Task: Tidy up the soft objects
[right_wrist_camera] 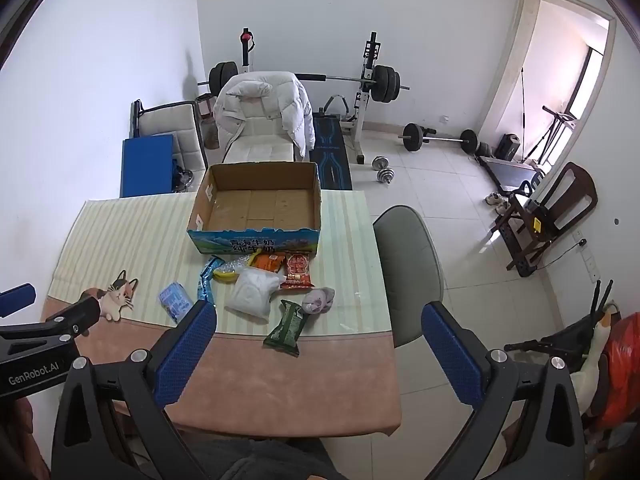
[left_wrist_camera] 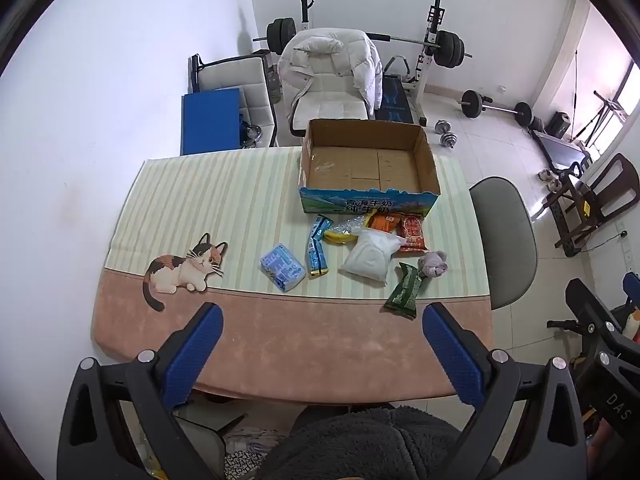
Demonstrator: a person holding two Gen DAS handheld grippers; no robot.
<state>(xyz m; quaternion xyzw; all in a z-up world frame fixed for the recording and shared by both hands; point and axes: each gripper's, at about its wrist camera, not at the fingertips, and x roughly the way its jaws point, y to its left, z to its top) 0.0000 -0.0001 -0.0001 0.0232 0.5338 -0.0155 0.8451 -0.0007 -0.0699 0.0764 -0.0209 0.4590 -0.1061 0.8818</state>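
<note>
From where I sit, my left gripper hangs above the near pink edge of the table, jaws spread wide with nothing between them. Moving rightward across the striped cloth I see the printed cat, then a pale blue packet, a long blue sachet, a yellow item, a white pouch, an orange pack and red snack bag, a green wrapper and a small grey plush. All lie on the table just in front of the empty cardboard box. My right gripper is likewise released and empty, hovering over the table's near right corner, beside the grey chair
</note>
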